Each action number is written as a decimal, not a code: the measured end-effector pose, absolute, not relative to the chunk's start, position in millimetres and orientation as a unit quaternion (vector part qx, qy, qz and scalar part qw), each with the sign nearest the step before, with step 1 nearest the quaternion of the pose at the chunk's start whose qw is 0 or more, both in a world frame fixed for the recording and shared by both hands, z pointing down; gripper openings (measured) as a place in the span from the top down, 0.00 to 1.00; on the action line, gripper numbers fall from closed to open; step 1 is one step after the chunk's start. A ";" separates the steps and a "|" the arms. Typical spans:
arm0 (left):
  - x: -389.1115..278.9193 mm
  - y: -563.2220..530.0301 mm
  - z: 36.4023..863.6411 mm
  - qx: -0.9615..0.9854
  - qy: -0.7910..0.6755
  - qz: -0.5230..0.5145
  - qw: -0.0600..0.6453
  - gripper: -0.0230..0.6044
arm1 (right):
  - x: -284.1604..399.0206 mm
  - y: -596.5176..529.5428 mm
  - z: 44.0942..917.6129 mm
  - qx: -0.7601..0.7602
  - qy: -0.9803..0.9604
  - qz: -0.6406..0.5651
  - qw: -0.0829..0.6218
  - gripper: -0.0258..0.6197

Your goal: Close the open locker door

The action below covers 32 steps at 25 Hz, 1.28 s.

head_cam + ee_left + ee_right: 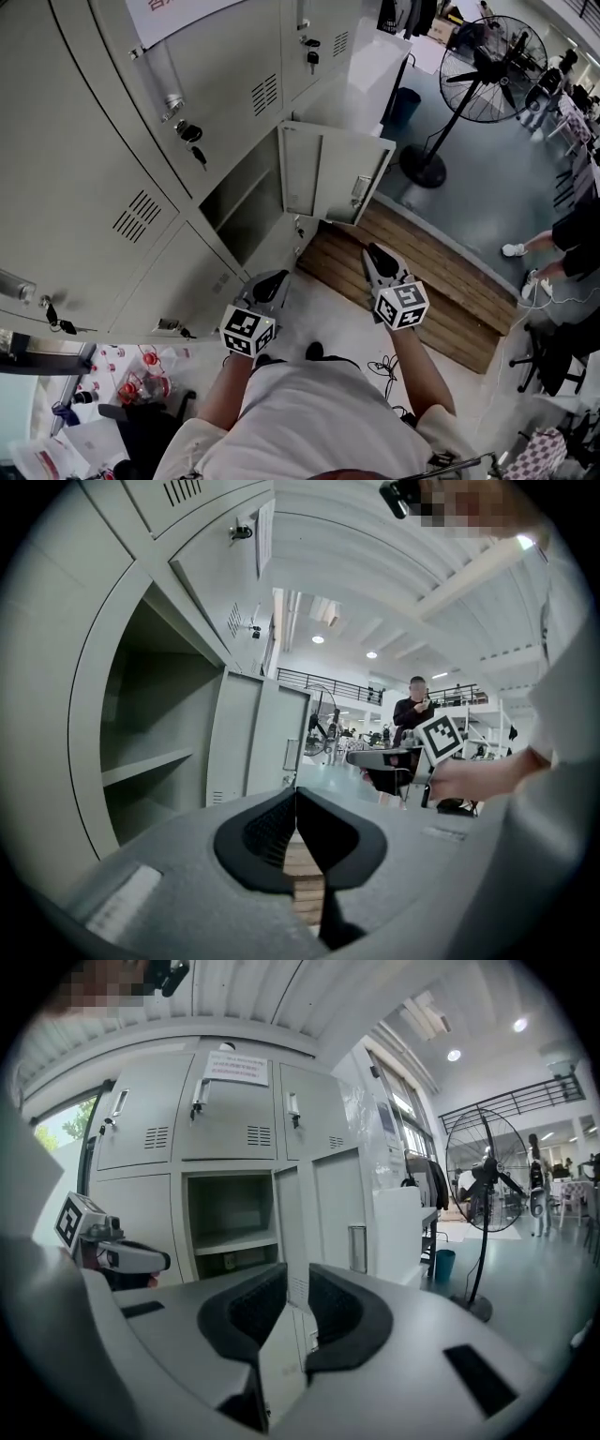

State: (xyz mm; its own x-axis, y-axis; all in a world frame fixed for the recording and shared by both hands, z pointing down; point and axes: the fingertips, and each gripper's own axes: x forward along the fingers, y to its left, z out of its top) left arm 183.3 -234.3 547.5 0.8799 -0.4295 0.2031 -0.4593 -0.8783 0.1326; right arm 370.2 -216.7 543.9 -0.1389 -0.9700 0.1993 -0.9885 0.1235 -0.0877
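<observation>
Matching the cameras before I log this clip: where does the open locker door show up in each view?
Head view: the open locker door is at centre, swung out to the right of its compartment.
Left gripper view: just left of centre, right of the compartment.
Right gripper view: near centre, again right of the compartment.
Shared landmark: the open compartment beside the door, in all three.

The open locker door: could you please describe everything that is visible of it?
The open locker door is a light grey panel, apparently painted sheet metal, with folded edges. A small lock plate sits near its free edge. Seen from the front, it hangs upright on the right side of its compartment, swung wide out from the locker front. Nothing else touches it.
</observation>
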 end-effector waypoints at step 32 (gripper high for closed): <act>191.8 -267.7 558.8 0.937 -0.321 0.086 0.108 0.94 | 470.4 -353.8 556.3 0.637 -0.762 0.111 0.044 0.82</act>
